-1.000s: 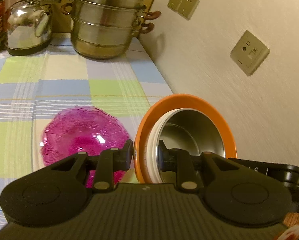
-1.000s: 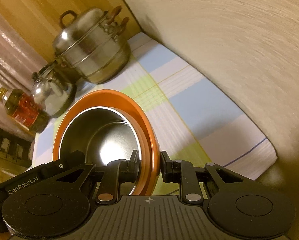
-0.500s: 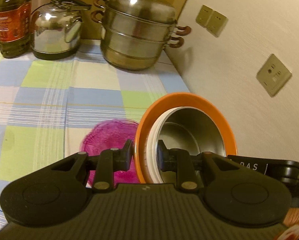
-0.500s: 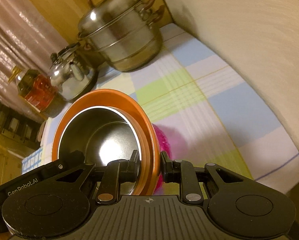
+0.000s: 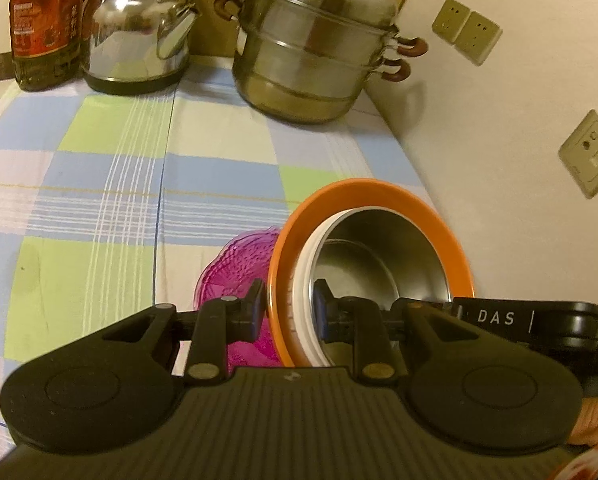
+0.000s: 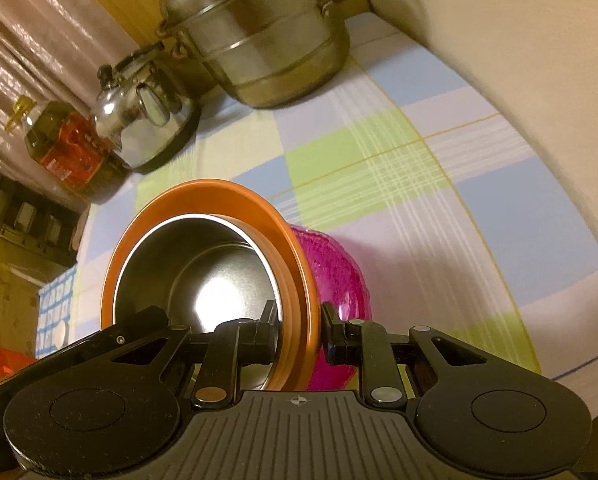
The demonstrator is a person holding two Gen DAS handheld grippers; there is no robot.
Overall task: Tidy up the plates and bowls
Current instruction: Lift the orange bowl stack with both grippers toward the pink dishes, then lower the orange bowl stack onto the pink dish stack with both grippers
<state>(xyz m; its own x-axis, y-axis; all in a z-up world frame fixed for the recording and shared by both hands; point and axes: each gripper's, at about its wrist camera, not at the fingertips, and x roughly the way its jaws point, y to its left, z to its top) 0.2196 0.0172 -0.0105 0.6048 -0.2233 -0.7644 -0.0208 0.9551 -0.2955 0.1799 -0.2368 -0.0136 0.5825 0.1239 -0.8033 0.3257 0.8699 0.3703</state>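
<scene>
Meanwhile both claws have carried the nested stack across the tabletop point(image 5: 99, 184), so the pink glass bowl point(image 5: 235, 264), in full view a second ago, is now mostly hidden behind it. The left claw point(image 5: 289, 312) pinches the rim of the orange bowl point(image 5: 373, 190) with the steel bowl point(image 5: 375, 256) nested inside, and the right claw point(image 6: 299, 332) pinches the opposite rim; the stack hangs tilted just over the pink bowl, whether touching I cannot tell. That looks like a move to nest the stack into it. Further back stand a steamer pot point(image 5: 315, 44), a kettle point(image 5: 135, 36) and an oil bottle point(image 5: 45, 20), well apart. Only the wall point(image 5: 499, 128) on the right sits near.
</scene>
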